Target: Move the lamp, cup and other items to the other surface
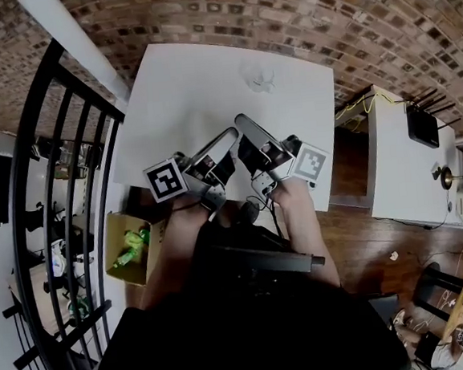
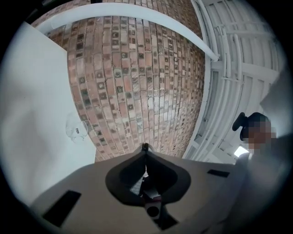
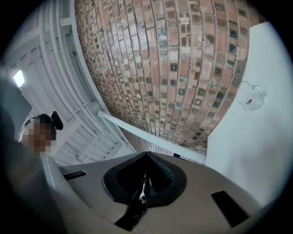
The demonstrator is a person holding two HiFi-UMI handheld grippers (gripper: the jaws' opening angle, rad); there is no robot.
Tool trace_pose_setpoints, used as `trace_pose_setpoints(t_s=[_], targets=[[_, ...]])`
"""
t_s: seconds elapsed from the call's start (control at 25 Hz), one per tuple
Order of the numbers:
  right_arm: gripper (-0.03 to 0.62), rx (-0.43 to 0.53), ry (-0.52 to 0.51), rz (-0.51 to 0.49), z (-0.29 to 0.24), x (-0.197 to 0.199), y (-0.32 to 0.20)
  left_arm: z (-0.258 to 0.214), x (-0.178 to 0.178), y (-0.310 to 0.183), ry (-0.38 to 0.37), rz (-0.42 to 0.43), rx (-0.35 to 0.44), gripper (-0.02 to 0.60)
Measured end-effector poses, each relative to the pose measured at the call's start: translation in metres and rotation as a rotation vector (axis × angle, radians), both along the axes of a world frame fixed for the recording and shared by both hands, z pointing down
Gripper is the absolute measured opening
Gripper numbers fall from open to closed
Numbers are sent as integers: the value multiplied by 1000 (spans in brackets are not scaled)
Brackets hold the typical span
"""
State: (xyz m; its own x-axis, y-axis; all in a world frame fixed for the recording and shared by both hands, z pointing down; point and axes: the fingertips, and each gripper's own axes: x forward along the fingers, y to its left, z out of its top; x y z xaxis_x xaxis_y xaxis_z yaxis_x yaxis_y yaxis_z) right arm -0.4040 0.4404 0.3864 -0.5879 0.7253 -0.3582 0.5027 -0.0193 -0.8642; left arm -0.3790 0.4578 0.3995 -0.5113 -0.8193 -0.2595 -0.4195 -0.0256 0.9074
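Fingers (image 2: 162,176) together (both pairs), clear cup (image 1: 259,77) ahead

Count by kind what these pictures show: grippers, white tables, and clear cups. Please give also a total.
Grippers: 2, left gripper and right gripper
White tables: 2, near table and side table
Clear cups: 1, cup on the near table
Total: 5

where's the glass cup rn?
In the head view the clear glass cup sits on the white table, toward its far edge by the brick wall, ahead of the left gripper and right gripper.
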Motion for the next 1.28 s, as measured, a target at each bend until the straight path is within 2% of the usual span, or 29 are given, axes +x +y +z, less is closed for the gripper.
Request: trace_pose_setpoints(t_s=[0.28, 0.44, 0.68, 1.0, 1.28], targets=[[17, -48, 29, 41, 14, -20, -58, 3, -18, -42, 9, -8, -47, 20], [17, -69, 42, 79, 19, -29, -83, 7, -22, -62, 25, 18, -73, 20], [17, -61, 66, 180, 29, -51, -113, 8, -47, -78, 12, 85, -76, 20], [17, -24, 98, 363, 31, -92, -112, 6, -95, -52, 10, 197, -16, 19], [17, 45, 126, 461, 41, -109, -82, 21, -126, -21, 68, 282, 52, 15]])
